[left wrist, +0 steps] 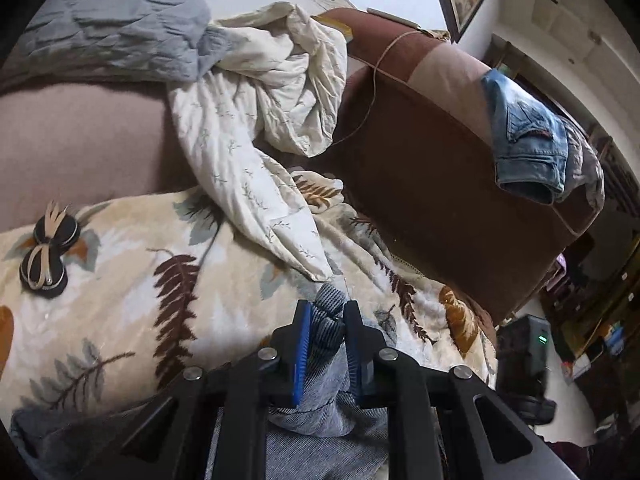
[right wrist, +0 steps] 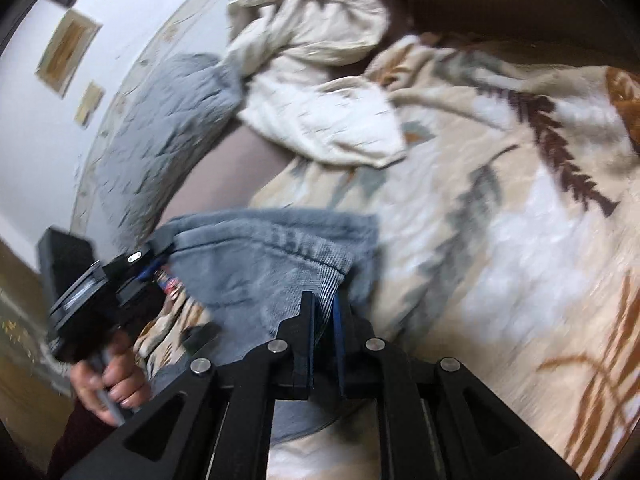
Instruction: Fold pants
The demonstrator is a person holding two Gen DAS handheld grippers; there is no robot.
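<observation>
Your left gripper (left wrist: 326,312) is closed down on a bunched ridge of the jeans (left wrist: 320,364); the blue pads press the denim from both sides, with a tuft of cloth standing up between the fingertips at the lower centre of the left view. From there the jeans run down out of the bottom edge of that frame, under the gripper's arms.

Your right gripper (right wrist: 326,304) is nearly fully closed, pinching a thin edge of the jeans (right wrist: 280,252) near a stitched seam. In the right view, which is blurred, the denim spreads from the jaws up and leftward across the middle of the frame to the left gripper (right wrist: 160,256), which grips its far corner at centre left. Below that, your hand (right wrist: 110,380) wraps the handle at lower left.

The jeans lie over a leaf-print blanket (left wrist: 160,280) that fills the lower left of the left view and the right half of the right view. Above the jaws, a crumpled cream sheet (left wrist: 260,112) sits at the upper centre of the left view, with a grey quilt (left wrist: 120,20) at upper left. A brown sofa (left wrist: 420,160) runs to the right, and another denim garment (left wrist: 524,132) is draped over its arm at right centre. A black bow (left wrist: 46,252) rests on the blanket at far left.
</observation>
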